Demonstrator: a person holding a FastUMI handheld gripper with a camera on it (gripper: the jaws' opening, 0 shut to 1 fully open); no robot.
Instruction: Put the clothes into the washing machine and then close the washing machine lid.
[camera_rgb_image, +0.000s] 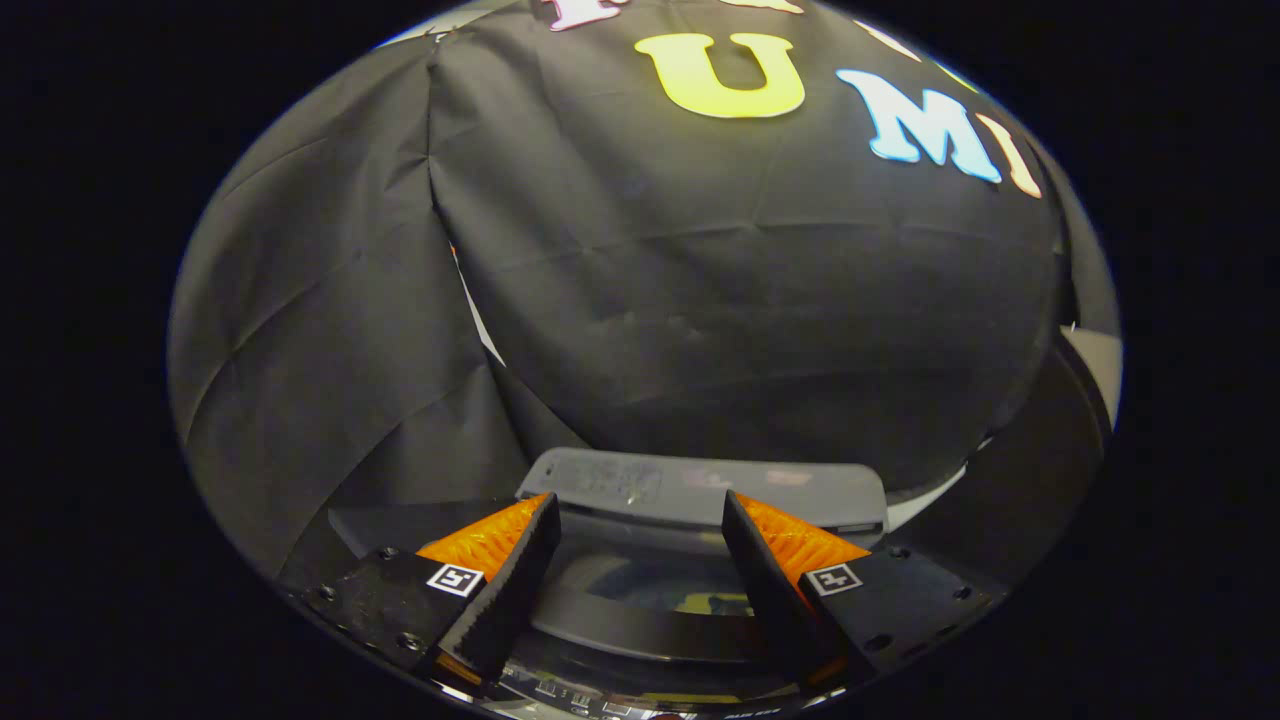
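A recording booth, staged for laundry.
You face draped black cloth (700, 300) hung as a wall right behind a grey washing machine (700, 490).

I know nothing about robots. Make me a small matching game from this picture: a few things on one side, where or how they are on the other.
Things:
1 tongs
2 control panel
3 lid window
4 black cloth

Descriptions:
A hangs farthest back
B open, holding nothing
C low between the two fingers
D just beyond the fingertips

Pairs: 1-B; 2-D; 3-C; 4-A
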